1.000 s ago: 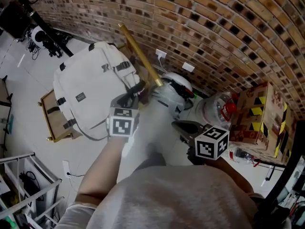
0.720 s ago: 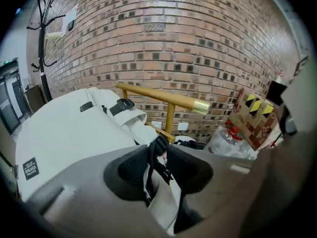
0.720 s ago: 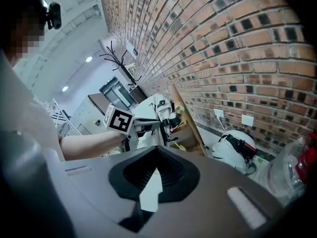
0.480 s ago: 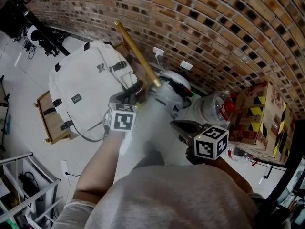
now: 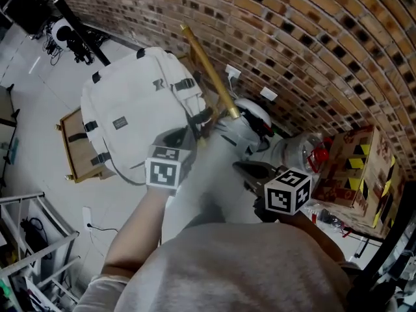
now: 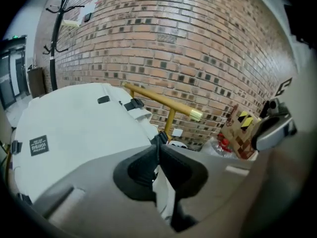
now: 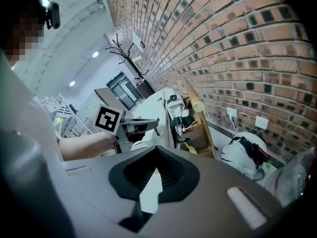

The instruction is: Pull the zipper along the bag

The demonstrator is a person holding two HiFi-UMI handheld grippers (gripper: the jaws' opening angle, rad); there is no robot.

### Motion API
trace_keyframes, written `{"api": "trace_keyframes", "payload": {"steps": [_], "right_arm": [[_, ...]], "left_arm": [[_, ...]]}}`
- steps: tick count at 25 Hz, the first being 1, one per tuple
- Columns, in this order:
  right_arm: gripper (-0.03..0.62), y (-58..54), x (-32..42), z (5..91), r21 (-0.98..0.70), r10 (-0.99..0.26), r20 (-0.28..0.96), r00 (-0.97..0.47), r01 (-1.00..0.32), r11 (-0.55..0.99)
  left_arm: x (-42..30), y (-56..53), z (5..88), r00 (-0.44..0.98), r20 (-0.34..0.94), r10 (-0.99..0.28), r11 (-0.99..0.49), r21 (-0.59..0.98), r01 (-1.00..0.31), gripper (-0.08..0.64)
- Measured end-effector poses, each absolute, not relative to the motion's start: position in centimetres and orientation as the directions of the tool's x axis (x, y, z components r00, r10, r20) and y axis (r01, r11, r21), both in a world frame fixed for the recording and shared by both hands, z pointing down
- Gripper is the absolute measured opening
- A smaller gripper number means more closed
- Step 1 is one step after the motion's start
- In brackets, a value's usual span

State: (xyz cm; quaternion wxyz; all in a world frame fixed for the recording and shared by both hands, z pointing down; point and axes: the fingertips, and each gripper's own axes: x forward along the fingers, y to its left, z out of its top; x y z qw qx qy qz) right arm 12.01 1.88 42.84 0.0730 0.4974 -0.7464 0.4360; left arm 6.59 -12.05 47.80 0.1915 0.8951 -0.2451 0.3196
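A white backpack [image 5: 136,106] with black straps hangs on a wooden frame by the brick wall. It fills the left of the left gripper view [image 6: 74,128]. My left gripper [image 5: 190,135] is at the bag's right edge. Its jaws are closing, nearly together, with a black zipper pull [image 6: 159,137] pinched at their tips [image 6: 158,147]. My right gripper [image 5: 250,171] hangs lower right, away from the bag, shut with nothing between its jaws [image 7: 157,151]. From the right gripper view I see the left gripper [image 7: 146,125] against the bag [image 7: 161,103].
A gold rail [image 5: 208,67] slants across the wall just behind the bag. A wooden frame [image 5: 73,149] holds the bag. A white helmet [image 5: 252,114], a clear plastic bag [image 5: 300,149] and a cardboard box [image 5: 356,164] lie right. A metal rack [image 5: 29,255] stands bottom left.
The bag and rail sit a little further right in the head view. The left gripper stays at the bag's right edge. The right gripper has not moved.
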Motion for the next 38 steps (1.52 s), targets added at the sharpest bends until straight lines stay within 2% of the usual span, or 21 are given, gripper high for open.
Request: {"api": "trace_keyframes", "payload": {"steps": [8,14,19,20,21,26,29,38], "right_arm": [[0.002,-1.2,9.0,44.8,-0.533,-0.628,0.569,-0.532,-0.819,0.211],[0.002,-4.6,8.3,47.2,-0.445,-0.610,0.608,-0.507,-0.855,0.267],[0.005,-6.9,6.9,48.2,-0.445,-0.601,0.600,-0.528,-0.845,0.297],[0.075,-7.3,6.5,48.4,-0.455,-0.597,0.594,-0.540,-0.837,0.305],[0.115,-7.7,6.0,48.6,-0.463,-0.591,0.589,-0.551,-0.830,0.312],[0.149,-9.6,4.8,50.0,-0.482,-0.587,0.588,-0.556,-0.824,0.298],[0.146,-10.3,4.1,50.7,-0.507,-0.573,0.590,-0.569,-0.813,0.285],[0.074,-10.5,4.2,51.1,-0.464,-0.559,0.636,-0.532,-0.842,0.274]], "left_arm": [[2.4,-10.1,46.9,0.724,0.612,-0.317,-0.736,0.323,-0.595,0.026],[1.0,-9.6,47.0,0.733,0.598,-0.325,-0.712,0.355,-0.606,0.025],[0.5,-9.1,47.1,0.732,0.595,-0.331,-0.699,0.367,-0.614,0.025],[0.5,-9.0,47.1,0.731,0.596,-0.331,-0.698,0.366,-0.615,0.025],[0.5,-8.9,47.1,0.731,0.597,-0.332,-0.698,0.366,-0.616,0.025],[0.1,-8.9,47.2,0.728,0.598,-0.335,-0.692,0.369,-0.621,0.025],[0.0,-8.9,47.4,0.729,0.598,-0.332,-0.695,0.367,-0.618,0.025],[-0.4,-9.2,47.7,0.723,0.602,-0.339,-0.693,0.360,-0.624,0.025]]}}
